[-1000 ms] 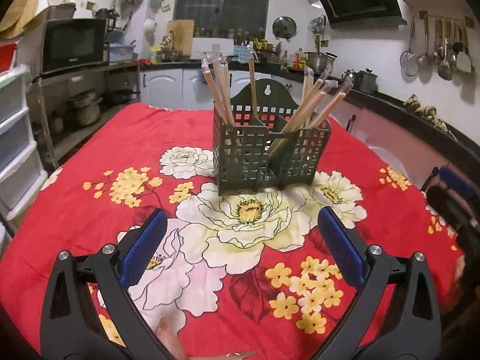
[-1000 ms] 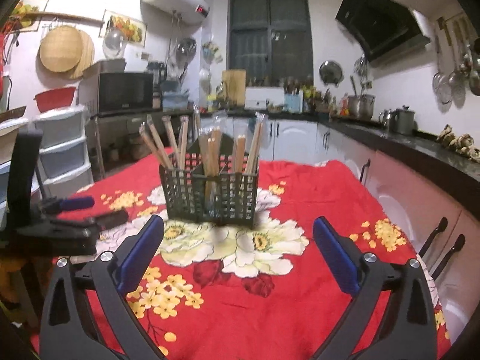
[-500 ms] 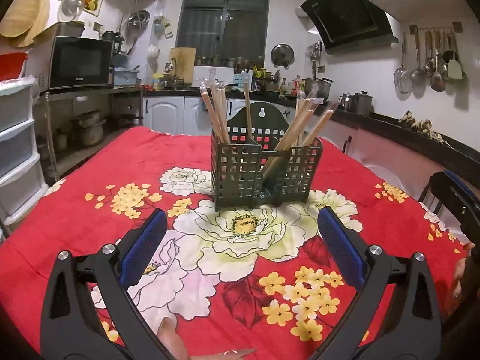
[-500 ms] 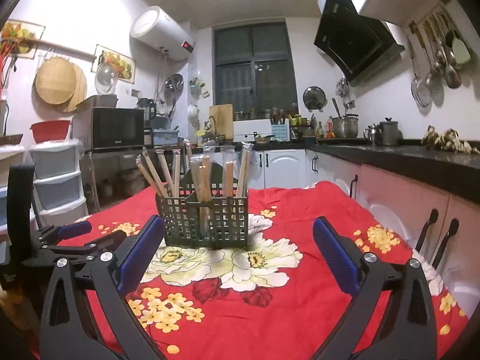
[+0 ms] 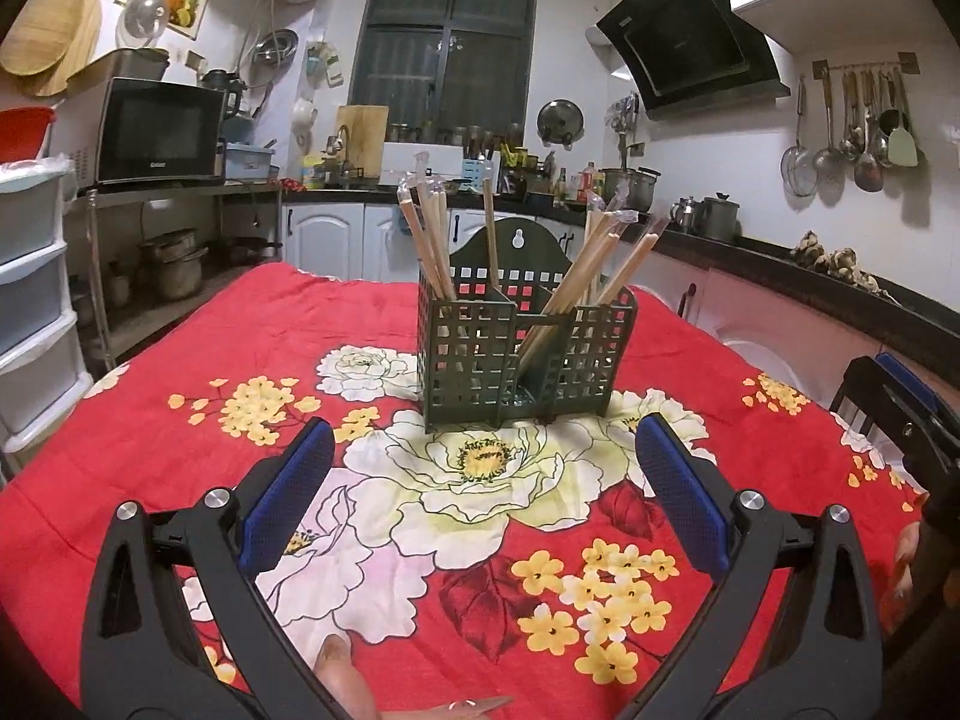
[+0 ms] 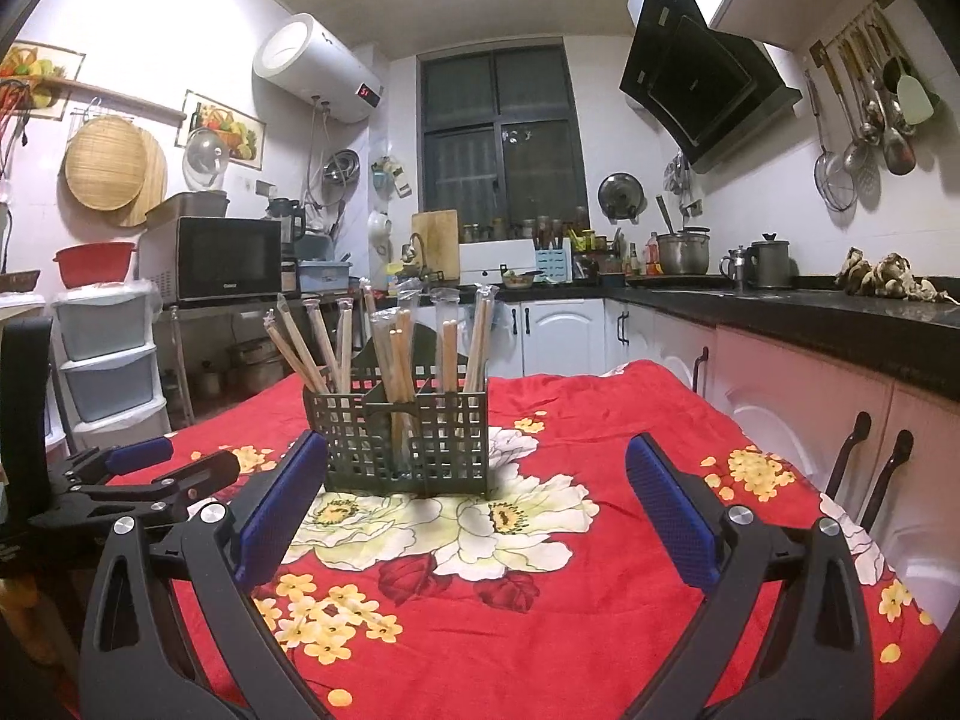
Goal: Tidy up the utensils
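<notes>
I am looking across the red flowered tablecloth (image 5: 180,360), soft quilted cloth that is covering the whole table, and the view has been tipping up over the last second: more wall and ceiling, less cloth. I judge I am drawing both tools back, the sorting likely finished. The dark green plastic holder (image 5: 522,354), a boxy lattice with compartments, is standing upright mid-table, well apart from me. The pale wooden chopsticks (image 5: 600,270), slim and plastic-sleeved, are leaning inside its compartments. My left gripper (image 5: 483,504) and right gripper (image 6: 477,510) are both spreading wide, blue ribbed pads (image 5: 288,492) holding nothing.
</notes>
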The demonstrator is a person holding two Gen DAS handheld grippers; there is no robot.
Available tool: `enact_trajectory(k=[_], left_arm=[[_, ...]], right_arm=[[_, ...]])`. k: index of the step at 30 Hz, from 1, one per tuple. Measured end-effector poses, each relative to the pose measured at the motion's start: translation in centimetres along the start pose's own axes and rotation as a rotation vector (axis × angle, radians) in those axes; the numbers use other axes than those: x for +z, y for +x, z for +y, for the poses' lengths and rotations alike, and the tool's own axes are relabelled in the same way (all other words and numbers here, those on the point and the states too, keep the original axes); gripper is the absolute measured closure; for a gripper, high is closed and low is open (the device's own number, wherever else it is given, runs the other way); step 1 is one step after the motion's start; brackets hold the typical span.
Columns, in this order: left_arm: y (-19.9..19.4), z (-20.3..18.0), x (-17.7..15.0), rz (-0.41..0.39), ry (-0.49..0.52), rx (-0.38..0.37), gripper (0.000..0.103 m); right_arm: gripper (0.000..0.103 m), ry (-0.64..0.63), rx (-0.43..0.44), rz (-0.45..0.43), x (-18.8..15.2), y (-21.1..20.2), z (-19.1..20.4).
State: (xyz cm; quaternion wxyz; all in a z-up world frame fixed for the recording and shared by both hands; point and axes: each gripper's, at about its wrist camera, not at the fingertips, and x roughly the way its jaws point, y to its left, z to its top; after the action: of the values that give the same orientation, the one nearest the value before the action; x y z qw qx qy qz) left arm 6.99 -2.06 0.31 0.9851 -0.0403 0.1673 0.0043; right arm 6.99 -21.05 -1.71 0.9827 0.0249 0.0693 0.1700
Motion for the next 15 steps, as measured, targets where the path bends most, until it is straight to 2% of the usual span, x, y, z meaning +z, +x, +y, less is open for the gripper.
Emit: enact_trajectory(k=[15], left_arm=[[-0.13,-0.20,0.28,-0.006,0.000,-0.002,0.010]], right_arm=[[0.006,-0.001,-0.001,-0.002,0.00,-0.01,-0.01]])
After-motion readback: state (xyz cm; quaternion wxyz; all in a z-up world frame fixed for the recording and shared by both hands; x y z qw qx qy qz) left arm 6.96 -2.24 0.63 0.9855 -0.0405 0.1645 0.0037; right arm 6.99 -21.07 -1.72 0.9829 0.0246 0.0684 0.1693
